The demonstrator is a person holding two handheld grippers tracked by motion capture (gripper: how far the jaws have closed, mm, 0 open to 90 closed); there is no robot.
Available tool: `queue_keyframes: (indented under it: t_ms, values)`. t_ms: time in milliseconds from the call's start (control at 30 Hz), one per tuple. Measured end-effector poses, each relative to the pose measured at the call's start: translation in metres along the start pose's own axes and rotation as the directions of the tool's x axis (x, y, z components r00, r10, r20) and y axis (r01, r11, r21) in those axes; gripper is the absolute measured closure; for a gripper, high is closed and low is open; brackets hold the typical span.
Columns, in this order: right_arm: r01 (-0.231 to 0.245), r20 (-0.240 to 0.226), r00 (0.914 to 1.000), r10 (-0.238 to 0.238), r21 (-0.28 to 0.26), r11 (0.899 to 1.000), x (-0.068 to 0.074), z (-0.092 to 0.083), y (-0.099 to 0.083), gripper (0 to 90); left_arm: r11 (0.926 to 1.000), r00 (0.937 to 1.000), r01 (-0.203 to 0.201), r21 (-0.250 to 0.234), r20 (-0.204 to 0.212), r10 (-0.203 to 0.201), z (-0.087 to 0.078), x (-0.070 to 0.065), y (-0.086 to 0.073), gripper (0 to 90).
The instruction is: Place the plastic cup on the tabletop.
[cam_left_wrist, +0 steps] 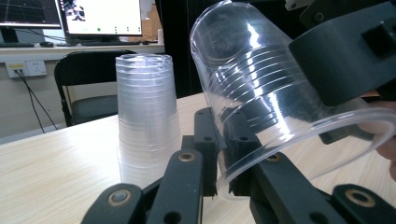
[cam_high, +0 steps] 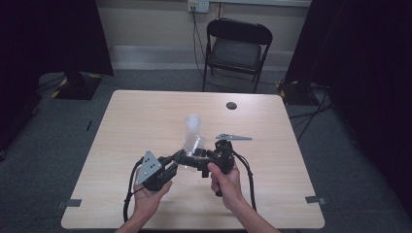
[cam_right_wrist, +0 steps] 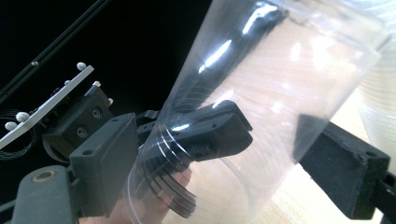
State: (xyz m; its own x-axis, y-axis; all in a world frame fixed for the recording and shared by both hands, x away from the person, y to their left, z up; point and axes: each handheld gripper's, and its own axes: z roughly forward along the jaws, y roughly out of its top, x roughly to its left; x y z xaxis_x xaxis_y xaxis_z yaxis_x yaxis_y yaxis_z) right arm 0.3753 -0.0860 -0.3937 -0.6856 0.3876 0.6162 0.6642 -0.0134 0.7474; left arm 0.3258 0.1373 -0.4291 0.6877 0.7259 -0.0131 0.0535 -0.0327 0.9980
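Clear cup (cam_left_wrist: pixel 261 93) tilted, rim clamped by left gripper (cam_left_wrist: pixel 224 154) fingers; right gripper (cam_right_wrist: pixel 219 154) fingers apart, straddling cup wall; cup stack (cam_left_wrist: pixel 147 116) upright just beyond.

A single clear plastic cup (cam_left_wrist: pixel 261 98) tilts in mid-air above the table, ribbed near its rim, open mouth angled down toward the person and base pointing up and away. Its rim wall sits pinched between black jaws. Just behind it, a stack of clear cups (cam_left_wrist: pixel 147 116) stands upside down on the light wood tabletop.
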Motion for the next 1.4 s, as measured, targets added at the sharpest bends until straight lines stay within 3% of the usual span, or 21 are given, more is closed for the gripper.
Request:
queue_keyframes:
  t_ms: [333,533,867,1000,1067,1133,1300,1367,1400]
  values:
    - [0.022,-0.007,0.9997,-0.022,-0.005,1.000,0.001,-0.005,0.000,13.6,0.9956,0.9959,0.090,0.026,0.006,-0.090,-0.004,0.011,0.004,85.9]
    - [0.030,0.003,0.9995,-0.030,-0.002,1.000,0.001,-0.009,-0.001,13.9,0.9862,0.9870,0.161,0.038,-0.010,-0.161,-0.010,0.020,0.006,86.2]
    - [0.123,0.042,0.9914,-0.124,0.019,0.992,0.000,-0.013,-0.003,15.0,0.9762,0.9814,0.190,0.104,0.004,-0.192,-0.012,0.025,0.006,86.9]
    - [0.144,0.053,0.9880,-0.145,0.033,0.989,-0.002,-0.017,-0.004,16.0,0.9655,0.9757,0.216,0.145,0.004,-0.219,-0.013,0.028,0.006,86.9]
    - [0.165,0.059,0.9841,-0.167,0.042,0.985,-0.003,-0.018,-0.005,16.5,0.9539,0.9666,0.250,0.166,0.016,-0.256,-0.014,0.031,0.006,87.0]
    - [0.179,0.062,0.9814,-0.182,0.051,0.983,-0.004,-0.020,-0.005,16.7,0.9508,0.9664,0.248,0.185,0.021,-0.256,-0.014,0.032,0.007,87.0]
    - [0.203,0.066,0.9762,-0.206,0.060,0.977,-0.006,-0.023,-0.005,16.9,0.9270,0.9539,0.278,0.252,0.040,-0.297,-0.014,0.034,0.007,86.8]
    - [0.221,0.071,0.9717,-0.225,0.063,0.973,-0.007,-0.025,-0.005,16.9,0.9227,0.9548,0.271,0.274,0.045,-0.294,-0.015,0.034,0.007,86.8]
    - [0.232,0.077,0.9685,-0.237,0.070,0.970,-0.007,-0.026,-0.006,16.9,0.9241,0.9573,0.264,0.277,0.043,-0.286,-0.015,0.034,0.007,86.8]
